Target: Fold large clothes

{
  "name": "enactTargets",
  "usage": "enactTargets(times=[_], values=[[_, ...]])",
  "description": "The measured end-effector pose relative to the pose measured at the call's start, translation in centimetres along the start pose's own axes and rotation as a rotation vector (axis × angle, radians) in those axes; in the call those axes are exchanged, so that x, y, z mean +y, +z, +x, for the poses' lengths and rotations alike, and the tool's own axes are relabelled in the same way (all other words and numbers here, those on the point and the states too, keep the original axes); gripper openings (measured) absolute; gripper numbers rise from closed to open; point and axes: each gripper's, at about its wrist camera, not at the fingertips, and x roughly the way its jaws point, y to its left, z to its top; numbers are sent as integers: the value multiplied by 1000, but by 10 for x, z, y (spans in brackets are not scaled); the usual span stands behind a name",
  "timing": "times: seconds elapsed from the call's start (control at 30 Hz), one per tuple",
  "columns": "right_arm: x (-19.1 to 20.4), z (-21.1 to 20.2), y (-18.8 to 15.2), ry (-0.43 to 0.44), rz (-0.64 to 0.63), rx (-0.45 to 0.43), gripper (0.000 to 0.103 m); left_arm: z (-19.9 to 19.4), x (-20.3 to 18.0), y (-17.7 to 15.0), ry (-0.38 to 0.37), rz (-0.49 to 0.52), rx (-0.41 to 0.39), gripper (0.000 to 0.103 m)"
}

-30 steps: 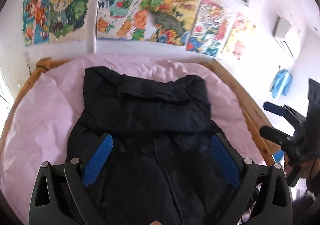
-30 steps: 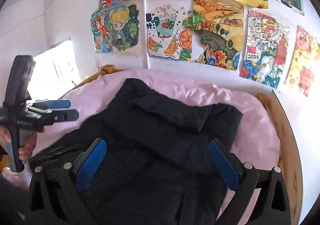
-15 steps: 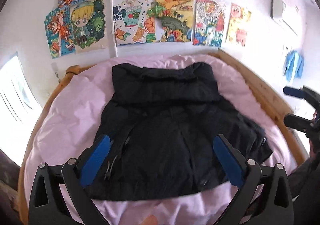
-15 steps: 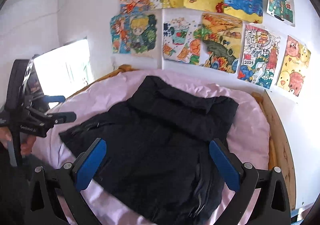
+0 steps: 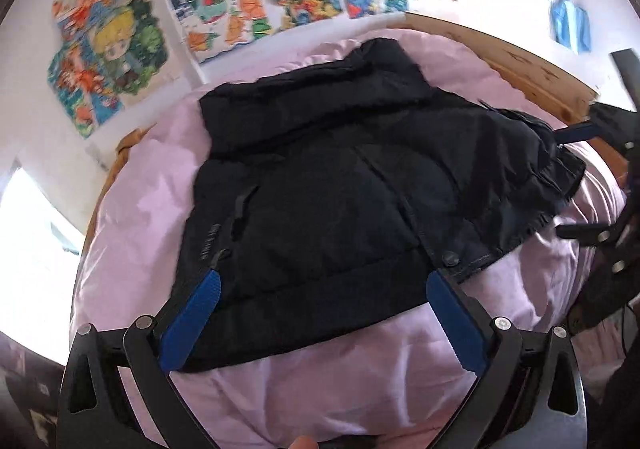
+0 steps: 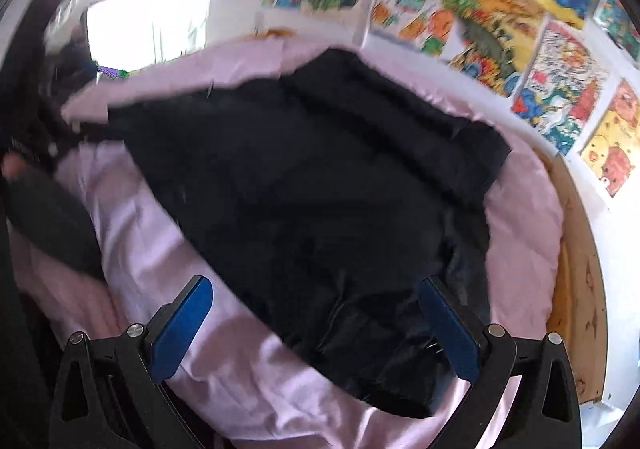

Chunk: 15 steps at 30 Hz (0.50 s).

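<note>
Your pale pink bed sheet (image 5: 132,209) fills most of both views, stretched over a bed with a light wooden frame (image 5: 520,69) against a white wall hung with bright cartoon posters (image 5: 108,61).

On the sheet lies the black padded jacket (image 5: 320,189), spread flat and front up. Its long axis runs from you toward the poster wall: the thick folded collar end (image 5: 320,97) points at the wall, and the hem (image 5: 300,313) sits nearest your left gripper. From the right wrist view the same jacket (image 6: 300,189) runs slantwise, collar toward the upper right by the posters and the hem corner low between your right fingers. One side of the jacket trails out toward the right edge of the bed in the left view, rumpled, with a dark snap button (image 5: 451,258) near its lower edge.

Your left gripper (image 5: 320,295) hangs over the hem with its blue-padded fingers (image 5: 192,323) spread wide and nothing between them. Your right gripper (image 6: 316,303) is likewise spread wide and holds nothing, its blue pads (image 6: 448,323) framing the jacket's near corner. The right view is motion-blurred.
</note>
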Motion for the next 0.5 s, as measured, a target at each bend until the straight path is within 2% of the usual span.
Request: enactTargets(times=[0.2, 0.33, 0.5], values=[[4, 24, -19, -50, -71, 46, 103, 21, -10, -13, -29, 61, 68, 101], [12, 28, -25, -84, -131, 35, 103, 29, -10, -23, 6, 82, 79, 101], [22, 33, -29, -101, -186, 46, 103, 30, -8, -27, 2, 77, 81, 101]])
